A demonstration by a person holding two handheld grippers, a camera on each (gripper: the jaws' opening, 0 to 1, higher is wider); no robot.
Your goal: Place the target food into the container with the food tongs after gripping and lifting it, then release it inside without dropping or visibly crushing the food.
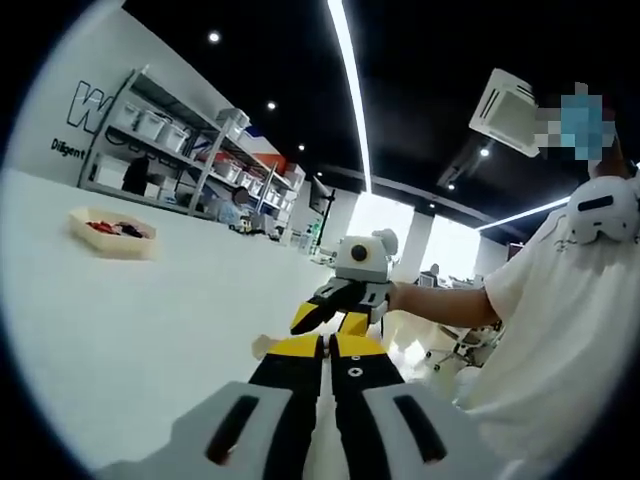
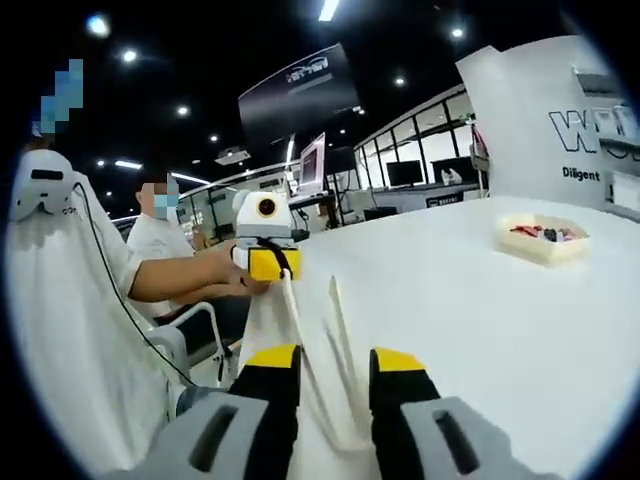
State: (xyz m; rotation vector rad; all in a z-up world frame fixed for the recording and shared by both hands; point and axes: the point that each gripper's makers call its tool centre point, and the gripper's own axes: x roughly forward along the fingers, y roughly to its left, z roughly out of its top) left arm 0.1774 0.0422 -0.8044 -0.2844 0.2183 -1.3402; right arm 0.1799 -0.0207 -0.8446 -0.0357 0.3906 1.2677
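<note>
Left gripper [image 1: 326,352] first: its yellow-tipped jaws are pressed together with nothing between them, low over the white table [image 1: 120,320]. Just beyond those tips, the right gripper [image 1: 340,300] comes in from the right, held by a person in a white shirt [image 1: 560,330], whose forearm runs back to the right. Far off to the left on the table sits the container [image 1: 112,233], a shallow cream tray with red and dark pieces of food [image 1: 115,229] inside. Shelving [image 1: 190,150] with bins stands against the far wall behind it.

Over in the right gripper view, the right gripper [image 2: 335,365] has its jaws spread apart, and the white tongs [image 2: 325,350] stand between them, both thin arms reaching up and away, open, gripping nothing. Past the tongs the left gripper [image 2: 268,262] shows, held in a hand. The container [image 2: 541,238] lies far right on the table [image 2: 470,320], well apart from the tongs, with the food [image 2: 540,234] in it. A second person sits behind on the left.
</note>
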